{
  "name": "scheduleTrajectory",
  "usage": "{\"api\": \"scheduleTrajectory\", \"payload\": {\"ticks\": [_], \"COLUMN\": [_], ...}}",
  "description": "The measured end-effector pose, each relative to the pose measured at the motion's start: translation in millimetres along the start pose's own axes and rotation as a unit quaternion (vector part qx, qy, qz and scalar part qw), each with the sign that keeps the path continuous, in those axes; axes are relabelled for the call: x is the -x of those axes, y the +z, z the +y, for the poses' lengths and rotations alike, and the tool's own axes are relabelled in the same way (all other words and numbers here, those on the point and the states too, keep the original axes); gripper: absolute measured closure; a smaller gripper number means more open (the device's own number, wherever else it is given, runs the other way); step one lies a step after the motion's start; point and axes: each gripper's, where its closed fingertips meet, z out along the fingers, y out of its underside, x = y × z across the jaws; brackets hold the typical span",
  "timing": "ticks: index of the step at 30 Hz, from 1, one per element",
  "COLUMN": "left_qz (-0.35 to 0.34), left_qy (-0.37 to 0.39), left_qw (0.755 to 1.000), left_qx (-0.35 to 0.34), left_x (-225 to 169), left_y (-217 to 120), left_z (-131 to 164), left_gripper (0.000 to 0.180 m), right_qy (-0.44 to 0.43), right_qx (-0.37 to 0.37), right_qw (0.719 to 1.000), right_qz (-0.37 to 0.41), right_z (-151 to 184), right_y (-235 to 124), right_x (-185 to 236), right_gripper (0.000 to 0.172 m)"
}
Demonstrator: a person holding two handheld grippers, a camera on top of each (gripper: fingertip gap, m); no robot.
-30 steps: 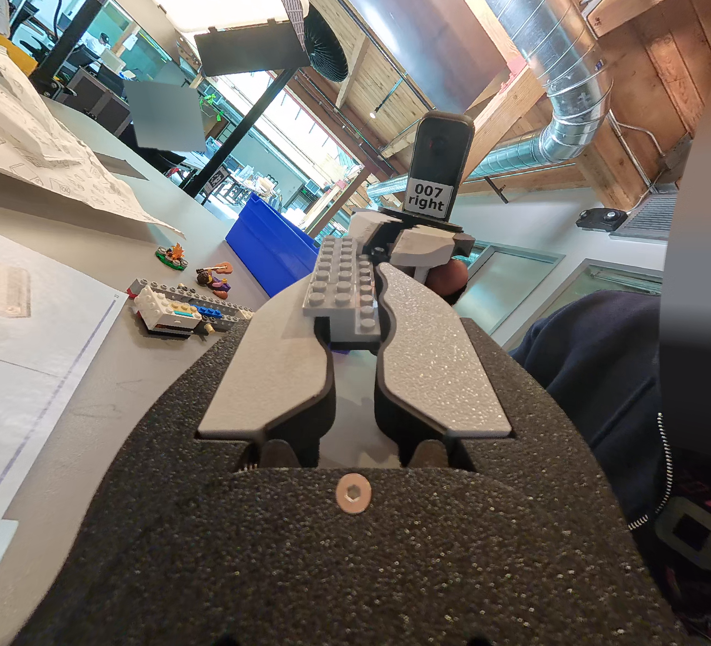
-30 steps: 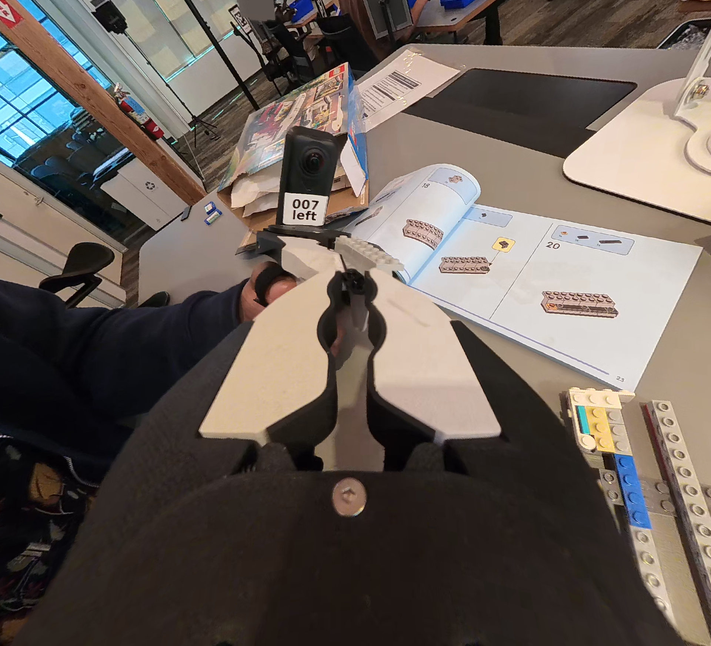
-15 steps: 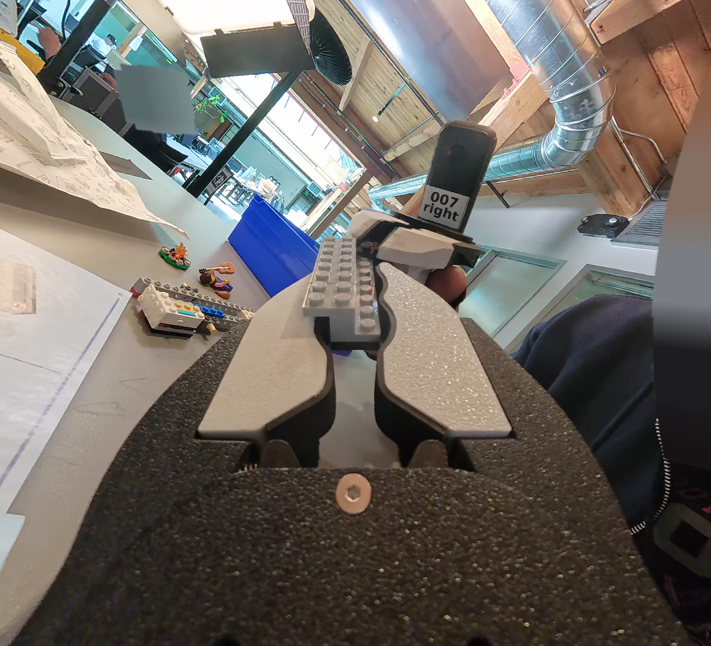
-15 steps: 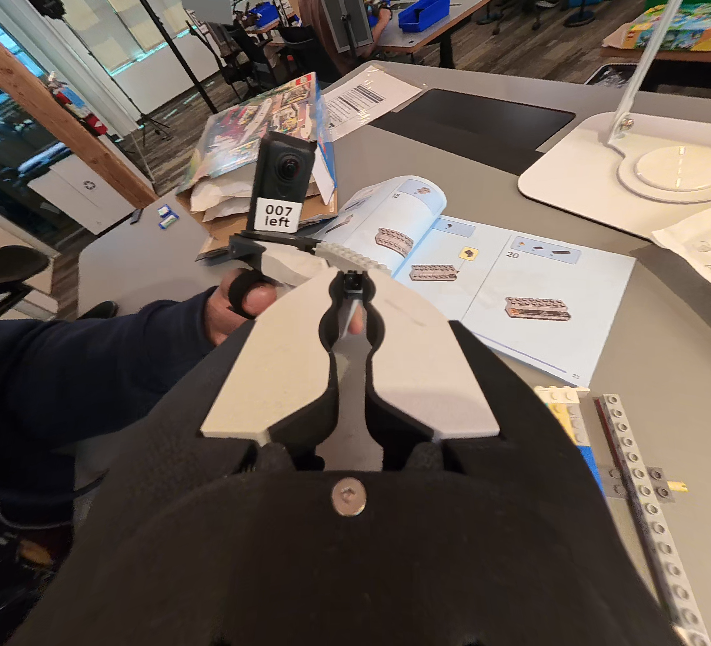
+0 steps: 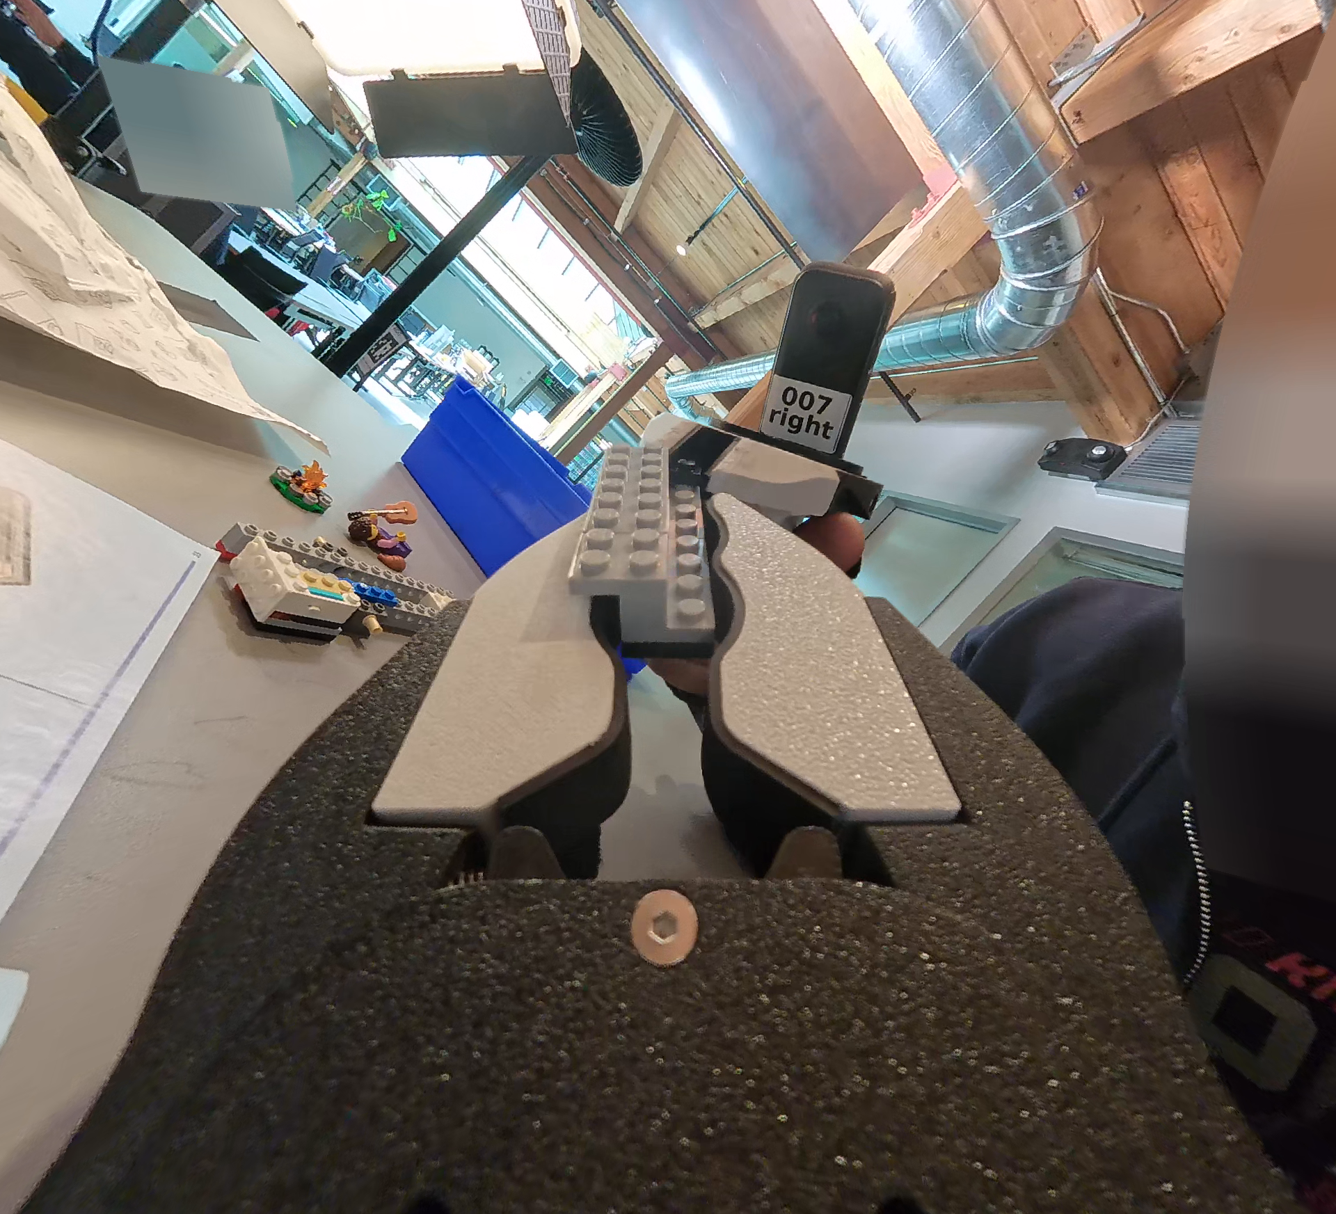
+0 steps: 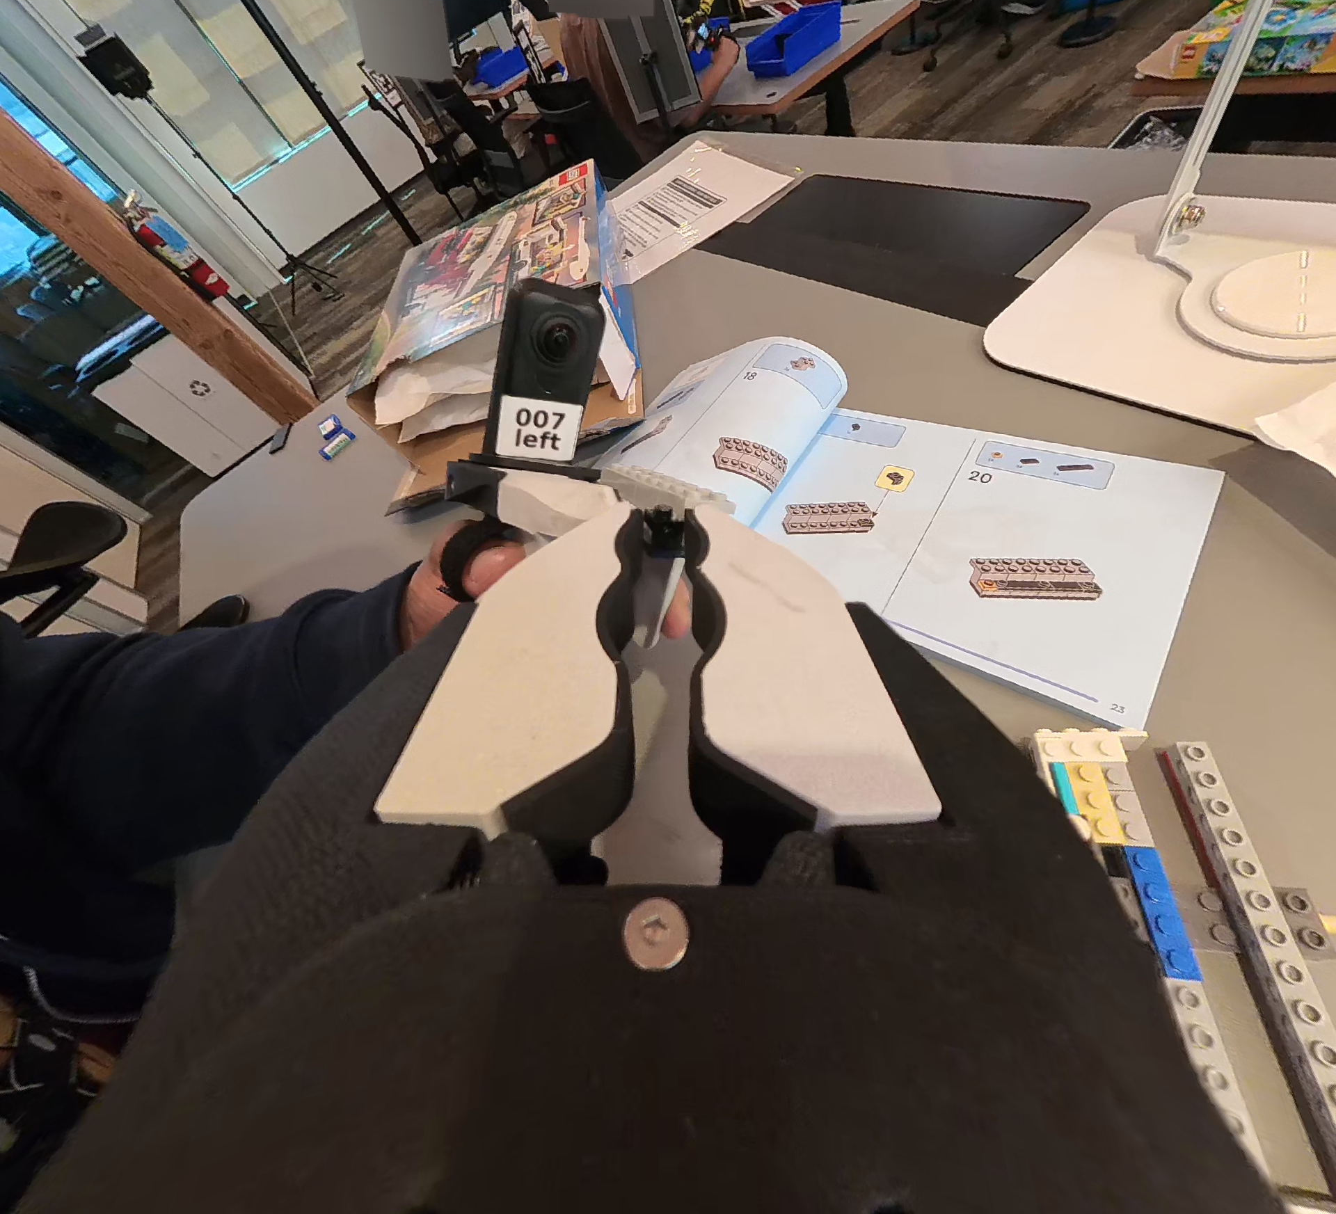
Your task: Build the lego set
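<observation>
My left gripper [image 5: 651, 565] is shut on a grey studded brick assembly [image 5: 640, 539] and holds it above the table, studs up. The assembly also shows in the right wrist view [image 6: 676, 484], sticking out of the left gripper [image 6: 557, 500]. My right gripper [image 6: 661, 521] is shut on a small black piece [image 6: 659, 524] and holds it against the far end of the grey assembly. In the left wrist view the right gripper [image 5: 766, 478] meets the assembly head-on, with the black piece [image 5: 685, 472] at its tips.
An open instruction booklet [image 6: 954, 529] lies on the grey table [image 6: 795, 312]. A partly built model [image 5: 303, 590] lies to the left, with a minifigure [image 5: 379, 532] and a blue bin [image 5: 491, 492]. A white lamp base [image 6: 1157, 326] and a torn box [image 6: 506, 254] stand farther off.
Both grippers keep their grips and stay tip to tip. The right gripper has tilted and shifted a little, so its view of the table has swung; the left view has barely changed.
</observation>
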Motion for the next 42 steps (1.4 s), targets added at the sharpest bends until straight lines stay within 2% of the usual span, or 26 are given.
{"api": "scheduleTrajectory", "payload": {"ticks": [12,26,31,34,36,38,40,42], "left_qz": [0.012,0.03,0.026,0.018,0.01,0.004,0.005,0.013], "left_qy": [-0.017,-0.025,-0.017,-0.009,0.002,0.012,0.015,0.013], "left_qw": [0.999,0.992,0.992,0.994,0.996,0.997,0.998,0.999], "left_qx": [-0.024,-0.117,-0.122,-0.106,-0.088,-0.072,-0.053,-0.03], "left_x": [-3,-6,-7,-7,-7,-8,-8,-10], "left_y": [3,6,2,0,-2,-2,-1,0], "left_z": [-3,-13,-17,-18,-17,-16,-13,-7], "left_gripper": [0.163,0.163,0.163,0.163,0.163,0.163,0.163,0.163], "right_qy": [0.001,-0.005,-0.033,-0.095,-0.185,-0.305,-0.413,-0.479], "right_qx": [-0.018,-0.019,-0.055,-0.068,-0.055,-0.022,-0.004,0.001], "right_qw": [0.999,0.999,0.998,0.993,0.981,0.951,0.908,0.874], "right_qz": [0.027,0.029,0.025,0.011,0.0,0.034,0.074,0.083], "right_z": [-7,-14,-26,-31,-25,-13,-3,3], "right_y": [0,1,-4,-12,-15,-16,-16,-14], "right_x": [1,4,9,12,15,7,-2,-2], "right_gripper": [0.161,0.158,0.151,0.149,0.142,0.133,0.128,0.12]}}
